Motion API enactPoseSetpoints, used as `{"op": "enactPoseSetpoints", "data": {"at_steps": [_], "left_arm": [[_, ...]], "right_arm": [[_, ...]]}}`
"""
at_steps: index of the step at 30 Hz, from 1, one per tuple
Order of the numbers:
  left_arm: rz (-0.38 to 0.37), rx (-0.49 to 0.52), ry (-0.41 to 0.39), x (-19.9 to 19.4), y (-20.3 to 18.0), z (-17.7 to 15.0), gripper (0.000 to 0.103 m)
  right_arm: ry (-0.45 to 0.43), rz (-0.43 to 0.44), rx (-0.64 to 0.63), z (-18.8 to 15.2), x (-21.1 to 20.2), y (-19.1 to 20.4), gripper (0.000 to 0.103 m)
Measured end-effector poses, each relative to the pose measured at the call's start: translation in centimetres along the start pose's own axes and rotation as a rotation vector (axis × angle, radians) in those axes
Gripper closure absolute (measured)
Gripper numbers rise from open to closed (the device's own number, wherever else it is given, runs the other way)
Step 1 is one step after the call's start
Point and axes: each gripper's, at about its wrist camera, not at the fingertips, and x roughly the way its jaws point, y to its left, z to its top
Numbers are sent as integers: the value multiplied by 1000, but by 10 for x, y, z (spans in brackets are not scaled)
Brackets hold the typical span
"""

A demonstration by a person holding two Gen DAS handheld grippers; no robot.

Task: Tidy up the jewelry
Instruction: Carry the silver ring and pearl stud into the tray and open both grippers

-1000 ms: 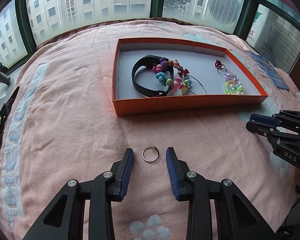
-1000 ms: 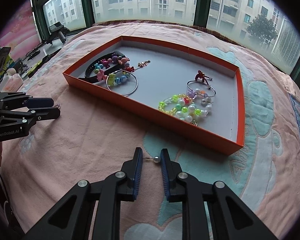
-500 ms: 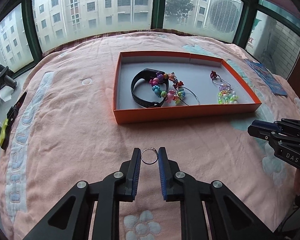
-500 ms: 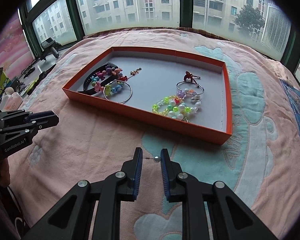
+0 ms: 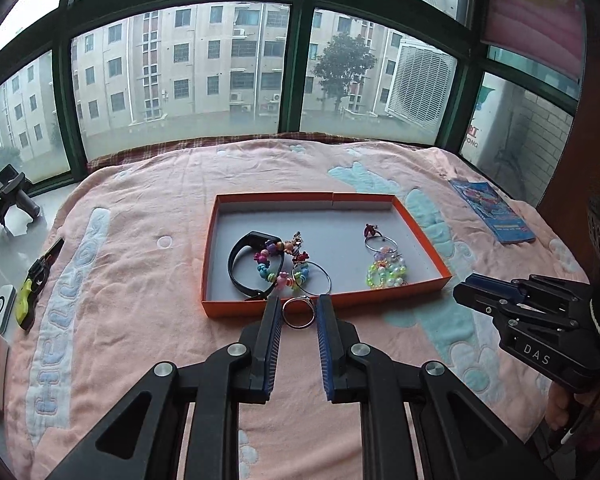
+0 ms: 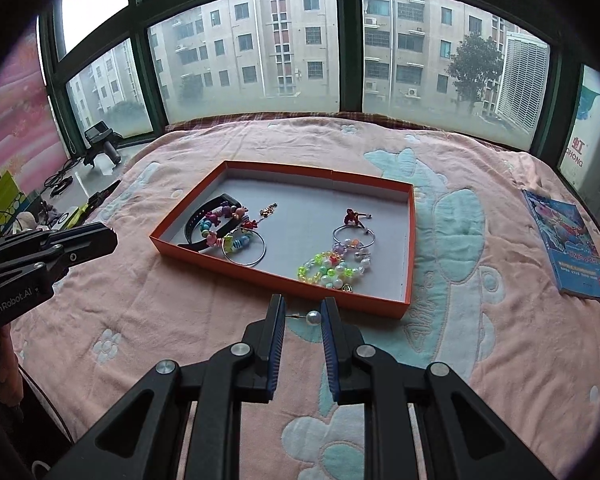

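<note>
Left wrist: fingers (image 5: 298,312) grip ring (image 5: 298,313).

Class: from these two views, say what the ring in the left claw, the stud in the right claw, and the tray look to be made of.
Ring: likely polished metal; thin silver band with bright glints.
Stud: glossy white bead, probably imitation pearl, on a thin wire-like post.
Tray: probably cardboard; matte orange walls, pale lining, a seam in the far wall.
</note>
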Motion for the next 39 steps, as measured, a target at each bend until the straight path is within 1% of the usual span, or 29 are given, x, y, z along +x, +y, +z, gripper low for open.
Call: {"op": "enactPoseSetpoints", "data": {"at_steps": [8,13,15,18,24,31,39], "left_arm": [[-7,-16,-91,-28,-9,26,84],[-3,-43,-125,-30,-5,44,84],[11,-47,-140,-28,-3,50,84],[9,-65,-148,-20,2,61,84],[29,-82,-118,16,13,75,84],[26,-97,-54,72,22,82,84],[25,-89,15,132,25,86,84]], "right_arm": [[-85,-25,15,21,-21,0,82],[-132,-34,25,37,-24,0,82],[-141,-36,33,42,-21,-1,82],[-146,-41,41,49,-15,-2,82],[-127,-43,54,58,6,-9,82],[-75,-42,74,65,42,-18,82],[-9,-42,104,67,80,-26,82]]}}
